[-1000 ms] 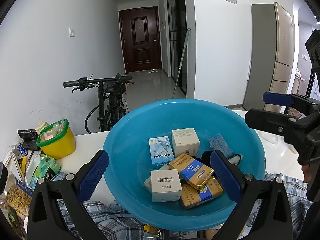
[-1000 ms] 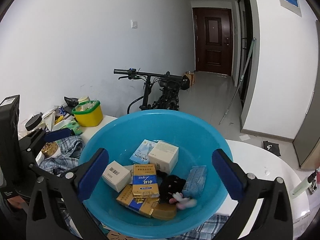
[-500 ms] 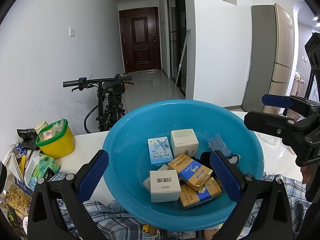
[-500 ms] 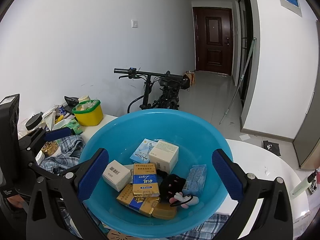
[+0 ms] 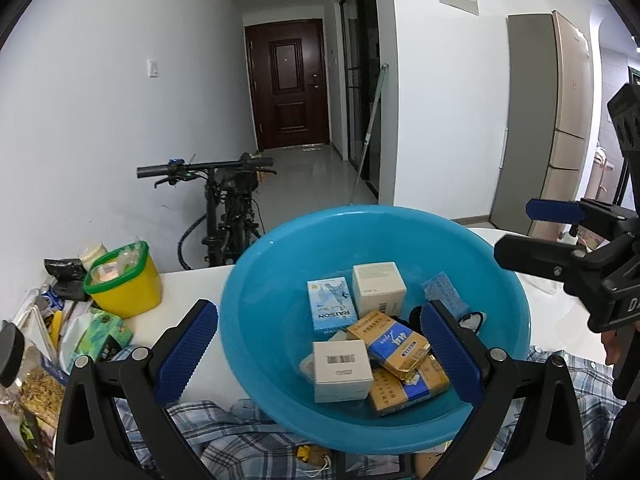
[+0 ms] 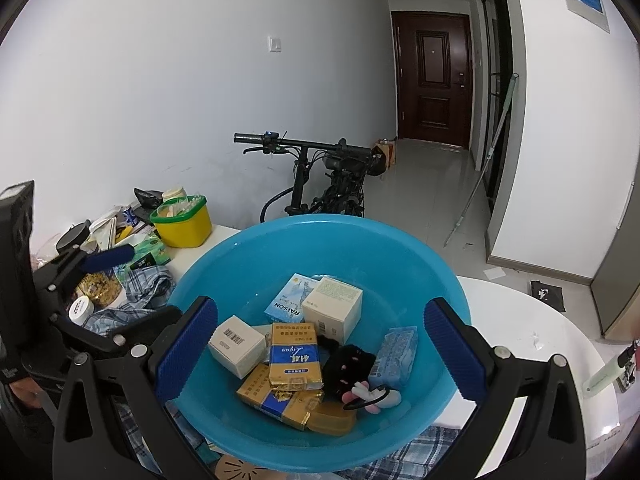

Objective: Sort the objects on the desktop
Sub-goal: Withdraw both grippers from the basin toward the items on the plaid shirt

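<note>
A blue plastic basin (image 5: 280, 280) (image 6: 400, 248) sits on a white table on a plaid cloth. It holds two white boxes (image 5: 340, 370) (image 6: 236, 346), a light blue Raison box (image 5: 331, 310) (image 6: 289, 300), yellow-and-blue packs (image 5: 396, 346) (image 6: 295, 354), a blue tissue pack (image 6: 394, 356) and a black plush hair tie (image 6: 348, 364). My left gripper (image 5: 320, 354) is open and empty, its fingers on either side of the basin's near part. My right gripper (image 6: 320, 354) is open and empty in the same way, from the other side.
A yellow tub with a green rim (image 5: 122, 284) (image 6: 183, 220) stands at the table's left among snack bags, jars and a green tissue pack (image 5: 102, 334). A plaid shirt (image 5: 224, 440) lies under the basin. A bicycle (image 5: 228, 216) stands behind the table. A bottle (image 6: 608, 372) lies far right.
Both views shift only slightly. The hair tie and pink charm in the basin have settled a little lower right. Both grippers stay open.
</note>
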